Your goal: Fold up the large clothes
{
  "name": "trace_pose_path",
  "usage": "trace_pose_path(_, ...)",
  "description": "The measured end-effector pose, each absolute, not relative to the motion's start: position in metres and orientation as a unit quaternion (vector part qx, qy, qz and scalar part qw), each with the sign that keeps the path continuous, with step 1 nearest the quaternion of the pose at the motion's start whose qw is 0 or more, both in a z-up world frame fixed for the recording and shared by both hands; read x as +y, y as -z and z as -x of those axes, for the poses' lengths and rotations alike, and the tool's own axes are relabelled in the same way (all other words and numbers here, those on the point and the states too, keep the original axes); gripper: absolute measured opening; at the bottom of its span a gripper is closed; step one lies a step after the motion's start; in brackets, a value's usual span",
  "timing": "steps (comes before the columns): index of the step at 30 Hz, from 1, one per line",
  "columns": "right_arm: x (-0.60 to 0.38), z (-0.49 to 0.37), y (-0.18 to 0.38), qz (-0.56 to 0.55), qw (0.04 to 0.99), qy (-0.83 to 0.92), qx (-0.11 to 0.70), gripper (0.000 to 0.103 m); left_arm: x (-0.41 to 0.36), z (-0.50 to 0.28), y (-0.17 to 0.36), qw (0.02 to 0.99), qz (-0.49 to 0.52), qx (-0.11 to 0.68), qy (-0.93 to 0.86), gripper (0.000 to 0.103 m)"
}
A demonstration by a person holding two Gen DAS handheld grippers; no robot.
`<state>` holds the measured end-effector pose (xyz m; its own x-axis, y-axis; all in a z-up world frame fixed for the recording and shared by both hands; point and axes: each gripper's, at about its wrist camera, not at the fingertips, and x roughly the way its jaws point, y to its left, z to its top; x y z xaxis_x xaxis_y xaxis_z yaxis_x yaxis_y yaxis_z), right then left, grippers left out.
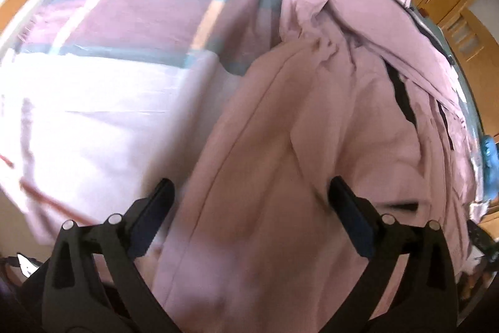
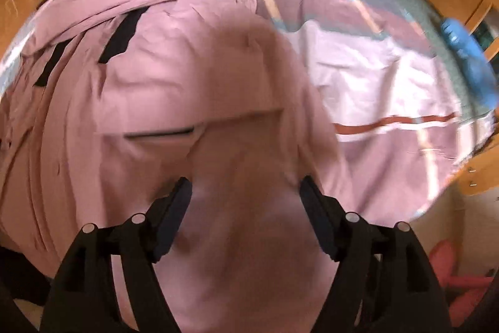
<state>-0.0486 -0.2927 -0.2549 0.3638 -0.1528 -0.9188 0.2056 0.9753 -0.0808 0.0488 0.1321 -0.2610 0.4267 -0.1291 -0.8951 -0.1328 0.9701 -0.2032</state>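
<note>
Both tongs (image 1: 249,192) (image 2: 244,189) spread—seemingly empty—over pink jacket (image 2: 187,77).

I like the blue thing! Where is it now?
The blue thing lies at the right edge of the right wrist view, on the patterned bedspread, beyond the pink jacket.

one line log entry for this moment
left tool open | right tool open | both above pink coat, unheld | bed cover beneath

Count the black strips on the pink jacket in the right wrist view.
3 on the pink jacket: one long diagonal strip, one further left, one slit above the fingers. Folds may hide more.
</note>
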Motion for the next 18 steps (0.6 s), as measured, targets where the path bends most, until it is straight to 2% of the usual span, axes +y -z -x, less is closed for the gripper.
trace_pose_path(5, -0.259, 0.051, 0.209, 0.001, 0.873, 0.08, 0.482, 0.073, 0.106, -0.03, 0.2, 0.897, 0.067, 0.437, 0.012, 0.1)
trace_pose_path(7, -0.242, 0.03, 0.201, 0.0, 0.875, 0.05, 0.481, 0.074, 0.082, -0.045, 0.185, 0.898, 0.041, 0.436, 0.033, 0.1)
trace_pose_path(9, -0.226, 0.009, 0.201, 0.004, 0.877, 0.026, 0.48, 0.079, 0.055, -0.061, 0.178, 0.898, 0.006, 0.437, 0.056, 0.1)
trace_pose_path(13, -0.218, -0.031, 0.248, 0.018, 0.849, 0.033, 0.527, 0.079, 0.036, -0.102, 0.217, 0.879, -0.026, 0.472, 0.063, 0.1)
trace_pose_path(15, -0.224, -0.037, 0.277, 0.014, 0.833, 0.042, 0.552, 0.088, 0.044, -0.108, 0.247, 0.86, -0.021, 0.509, 0.034, 0.1)
trace_pose_path(18, -0.222, -0.031, 0.287, 0.045, 0.843, 0.045, 0.534, 0.092, 0.041, -0.115, 0.266, 0.846, -0.032, 0.532, 0.01, 0.101)
